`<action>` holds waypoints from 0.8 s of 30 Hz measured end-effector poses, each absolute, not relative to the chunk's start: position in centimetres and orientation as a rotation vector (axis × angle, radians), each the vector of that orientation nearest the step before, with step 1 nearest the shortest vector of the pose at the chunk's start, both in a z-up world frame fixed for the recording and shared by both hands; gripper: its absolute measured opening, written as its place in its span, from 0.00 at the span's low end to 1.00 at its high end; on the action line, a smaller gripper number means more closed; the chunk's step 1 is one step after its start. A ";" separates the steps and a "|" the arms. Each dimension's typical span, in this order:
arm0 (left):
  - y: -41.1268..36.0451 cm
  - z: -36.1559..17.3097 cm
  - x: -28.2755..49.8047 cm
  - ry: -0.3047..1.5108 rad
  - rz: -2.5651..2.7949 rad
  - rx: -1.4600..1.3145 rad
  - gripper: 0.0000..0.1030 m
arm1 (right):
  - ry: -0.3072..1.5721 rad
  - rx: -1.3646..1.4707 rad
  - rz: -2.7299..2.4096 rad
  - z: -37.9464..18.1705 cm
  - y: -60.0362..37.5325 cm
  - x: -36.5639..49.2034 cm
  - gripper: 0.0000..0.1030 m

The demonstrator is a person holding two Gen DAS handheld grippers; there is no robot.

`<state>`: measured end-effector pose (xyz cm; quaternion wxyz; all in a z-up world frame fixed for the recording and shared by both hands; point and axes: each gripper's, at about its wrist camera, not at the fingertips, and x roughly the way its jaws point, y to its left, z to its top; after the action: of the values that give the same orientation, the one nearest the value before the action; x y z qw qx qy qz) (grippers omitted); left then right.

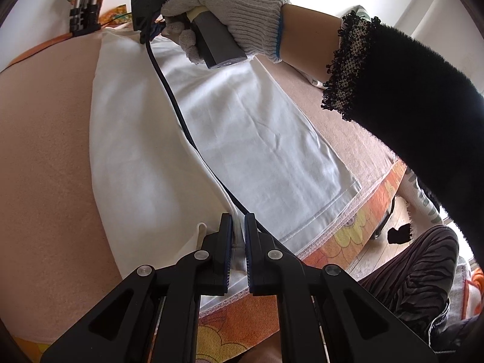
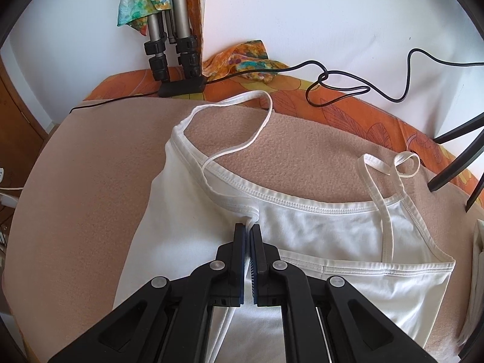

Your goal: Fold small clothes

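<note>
A white camisole top lies on a tan fleece blanket. My left gripper is shut on a raised fold of the top near its stitched bottom hem. In the right wrist view the same camisole top shows its neckline and two thin straps. My right gripper is shut on a pinched fold at the neckline edge. In the left wrist view a gloved hand holds the right gripper's handle at the far end of the top.
A black cable runs across the top from the right gripper. An orange flowered cover lies under the blanket. A tripod and coloured cloths stand at the back wall. Black stand legs are at the right. The person's knee is beside the bed edge.
</note>
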<state>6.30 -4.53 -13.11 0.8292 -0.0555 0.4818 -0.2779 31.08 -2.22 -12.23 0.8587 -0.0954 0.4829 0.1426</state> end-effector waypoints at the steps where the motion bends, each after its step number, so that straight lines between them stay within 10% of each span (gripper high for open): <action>1: -4.7 -13.0 6.3 1.026 -0.586 -0.104 0.10 | 1.013 -0.199 0.303 -12.2 -2.3 31.1 0.03; 5: -5.3 -12.4 5.6 1.014 -0.592 -0.070 0.30 | 0.973 -0.192 0.301 -10.9 -3.1 30.4 0.34; 24: -9.1 -9.4 3.7 0.857 -0.633 -0.017 0.41 | 0.773 0.044 0.316 -0.9 -18.8 21.1 0.45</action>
<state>3.68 -9.09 -9.42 0.8614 -0.0082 0.4084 -0.3019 21.09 -18.81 -0.92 0.9138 0.0212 0.3754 0.1533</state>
